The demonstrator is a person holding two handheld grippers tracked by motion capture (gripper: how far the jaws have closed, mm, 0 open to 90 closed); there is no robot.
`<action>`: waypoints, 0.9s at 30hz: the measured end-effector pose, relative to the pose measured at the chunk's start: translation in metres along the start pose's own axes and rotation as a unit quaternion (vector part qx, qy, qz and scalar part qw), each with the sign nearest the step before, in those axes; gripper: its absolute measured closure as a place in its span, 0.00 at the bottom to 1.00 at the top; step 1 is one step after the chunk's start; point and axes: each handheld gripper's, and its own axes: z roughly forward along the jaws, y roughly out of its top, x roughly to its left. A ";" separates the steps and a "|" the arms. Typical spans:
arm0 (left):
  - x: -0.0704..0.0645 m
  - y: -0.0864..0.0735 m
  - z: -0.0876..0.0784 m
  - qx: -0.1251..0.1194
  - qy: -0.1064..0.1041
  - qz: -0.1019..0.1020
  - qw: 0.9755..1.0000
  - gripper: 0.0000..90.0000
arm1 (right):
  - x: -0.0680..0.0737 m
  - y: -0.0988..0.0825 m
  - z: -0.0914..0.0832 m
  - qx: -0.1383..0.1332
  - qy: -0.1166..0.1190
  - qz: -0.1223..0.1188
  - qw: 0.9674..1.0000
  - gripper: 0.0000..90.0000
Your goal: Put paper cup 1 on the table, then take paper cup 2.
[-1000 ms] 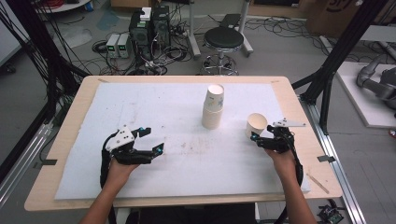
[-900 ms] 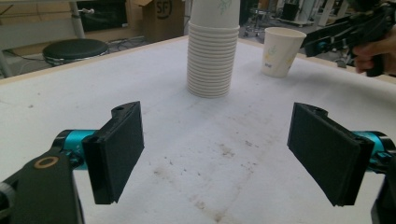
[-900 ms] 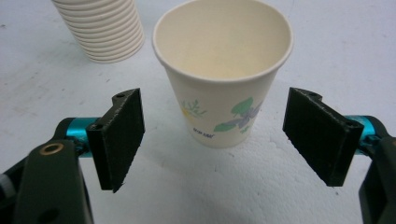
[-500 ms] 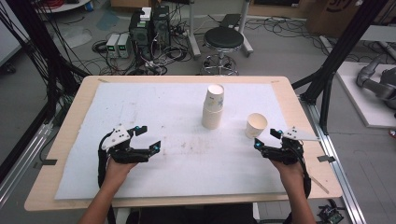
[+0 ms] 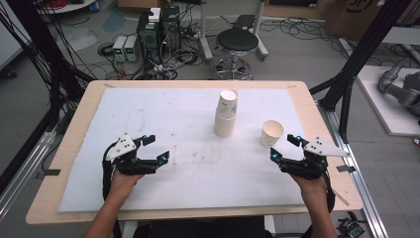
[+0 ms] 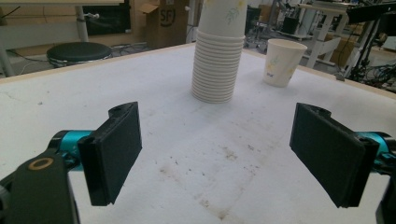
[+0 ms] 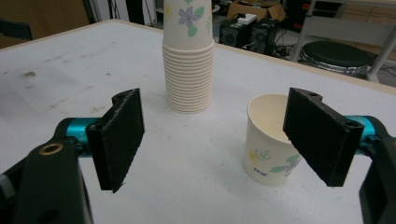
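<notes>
The right gripper (image 5: 281, 147) has its jaws wide apart with nothing in them, the left gripper (image 5: 157, 148) is open and empty too, and the single paper cup (image 5: 272, 133) stands just beside the cup stack (image 5: 226, 113), so I think go slow, squeeze gently, and don't tip it.

A single floral paper cup (image 5: 272, 133) stands upright, mouth up (empty), beside the inverted cup stack (image 5: 226, 113).
</notes>
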 end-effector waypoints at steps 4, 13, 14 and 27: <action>0.000 0.000 0.000 0.002 -0.002 -0.001 1.000 0.19 | 0.001 -0.001 0.000 -0.003 0.004 -0.007 1.000 0.24; 0.001 -0.001 -0.001 -0.004 0.001 -0.007 1.000 0.19 | 0.001 0.002 -0.001 -0.009 0.004 -0.011 1.000 0.24; 0.001 -0.001 -0.001 -0.008 0.001 -0.011 1.000 0.19 | 0.002 0.002 -0.001 -0.008 0.005 -0.013 1.000 0.24; -0.001 0.003 -0.001 -0.008 0.004 -0.003 1.000 0.19 | 0.004 0.001 -0.004 -0.001 0.014 -0.017 1.000 0.24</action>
